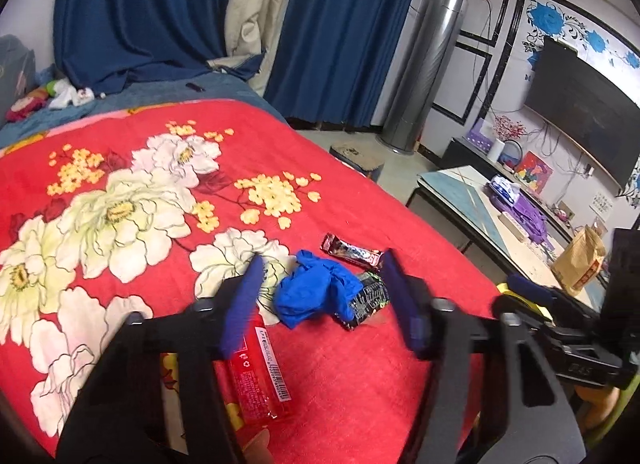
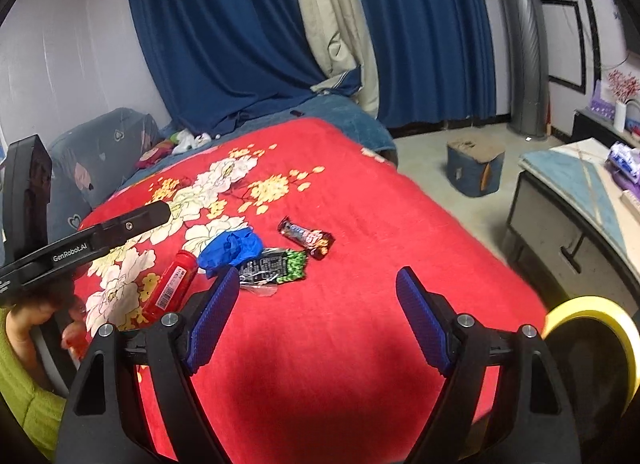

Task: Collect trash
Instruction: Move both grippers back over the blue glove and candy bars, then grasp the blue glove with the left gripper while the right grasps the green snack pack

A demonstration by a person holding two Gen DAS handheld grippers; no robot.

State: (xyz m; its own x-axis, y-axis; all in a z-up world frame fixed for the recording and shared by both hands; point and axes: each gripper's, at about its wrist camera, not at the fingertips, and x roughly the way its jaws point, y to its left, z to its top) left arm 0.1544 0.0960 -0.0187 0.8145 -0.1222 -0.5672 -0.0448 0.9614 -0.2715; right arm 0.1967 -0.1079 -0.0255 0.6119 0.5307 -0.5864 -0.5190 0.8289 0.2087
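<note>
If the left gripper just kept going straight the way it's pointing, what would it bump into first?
Most likely the crumpled blue glove, which lies between the open fingers of the left gripper on the red floral blanket. The black-and-green snack wrapper sits right beside it; depth is hard to judge.

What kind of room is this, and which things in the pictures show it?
Probably a living room in a home that also serves for sleeping. A red flowered blanket covers a bed or sofa, a large TV hangs on the decorated wall, and blue curtains hang behind.
</note>
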